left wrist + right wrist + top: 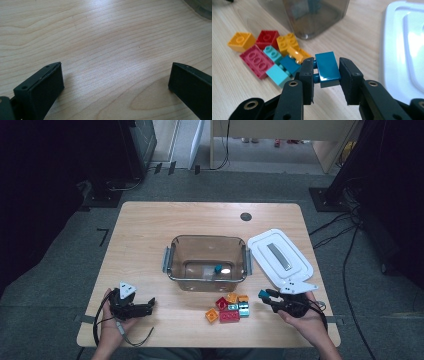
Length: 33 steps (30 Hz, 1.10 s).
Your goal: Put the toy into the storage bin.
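I take the clear smoky plastic tub with metal side handles (207, 262) at the middle of the light wooden desk (145, 230) as my landmark. My right gripper (264, 294) sits just off the tub's near right corner, its fingers (308, 75) clamped on a small teal plastic building brick (327, 67) held clear of the desk; the studs face the left finger and the smooth underside faces the camera, so most of its shape is hidden between the pads. In front of the tub, to the left of that gripper, lies a loose pile of red, orange, yellow and turquoise bricks (228, 308); several overlap, so I cannot count them surely. Inside the tub one small teal piece (218, 268) shows, blurred by glare. A white rectangular plastic lid (280, 257) lies right of the tub, partly cut off in the right gripper view. My left gripper (150, 304) rests well left of the tub's near edge, fingers (45, 85) wide apart over bare wood.
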Each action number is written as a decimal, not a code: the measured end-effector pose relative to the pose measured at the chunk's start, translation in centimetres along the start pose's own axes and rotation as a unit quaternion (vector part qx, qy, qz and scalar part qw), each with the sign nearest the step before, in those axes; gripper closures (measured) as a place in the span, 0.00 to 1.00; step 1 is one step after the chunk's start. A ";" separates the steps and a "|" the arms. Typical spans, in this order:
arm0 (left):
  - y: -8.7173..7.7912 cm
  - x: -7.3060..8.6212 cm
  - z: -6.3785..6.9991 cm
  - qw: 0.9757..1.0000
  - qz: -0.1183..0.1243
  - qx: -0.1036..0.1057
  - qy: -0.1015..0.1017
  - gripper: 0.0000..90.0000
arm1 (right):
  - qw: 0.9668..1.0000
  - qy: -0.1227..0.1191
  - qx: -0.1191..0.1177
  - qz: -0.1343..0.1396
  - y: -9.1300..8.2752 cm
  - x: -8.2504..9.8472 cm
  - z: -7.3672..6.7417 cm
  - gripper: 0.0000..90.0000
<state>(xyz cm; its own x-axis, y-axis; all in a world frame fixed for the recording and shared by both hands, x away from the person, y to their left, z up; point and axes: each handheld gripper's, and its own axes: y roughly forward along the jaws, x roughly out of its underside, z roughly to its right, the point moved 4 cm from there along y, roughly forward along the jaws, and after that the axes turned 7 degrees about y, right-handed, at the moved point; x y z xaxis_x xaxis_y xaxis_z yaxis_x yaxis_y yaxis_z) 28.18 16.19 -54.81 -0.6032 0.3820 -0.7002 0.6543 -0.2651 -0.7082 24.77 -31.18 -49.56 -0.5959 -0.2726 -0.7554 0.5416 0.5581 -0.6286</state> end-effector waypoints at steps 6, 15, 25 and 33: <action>0.0 0.0 0.0 1.000 0.000 0.000 0.000 0.00 | 1.000 0.000 0.006 0.009 -1.2 -1.9 0.0 0.74; 0.0 0.0 0.0 1.000 0.001 0.000 -0.001 0.00 | 1.000 0.004 0.008 0.022 -2.8 -5.3 -0.1 0.74; 0.0 0.0 0.0 1.000 0.000 0.000 -0.001 0.00 | 0.999 0.004 0.013 0.029 -3.8 -8.1 -0.3 0.74; 0.0 0.0 0.0 1.000 0.000 0.000 -0.001 0.00 | 0.999 -0.004 0.006 0.036 -4.0 -10.9 -1.1 0.74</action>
<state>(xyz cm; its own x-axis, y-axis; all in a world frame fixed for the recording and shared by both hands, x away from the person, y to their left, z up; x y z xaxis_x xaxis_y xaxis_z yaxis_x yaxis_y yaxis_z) 28.19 16.18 -54.81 -0.6036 0.3805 -0.7006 0.6545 -0.2653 -0.7080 28.46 -29.55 -38.56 -0.5496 -0.2384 -0.8007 0.5902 0.5676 -0.5740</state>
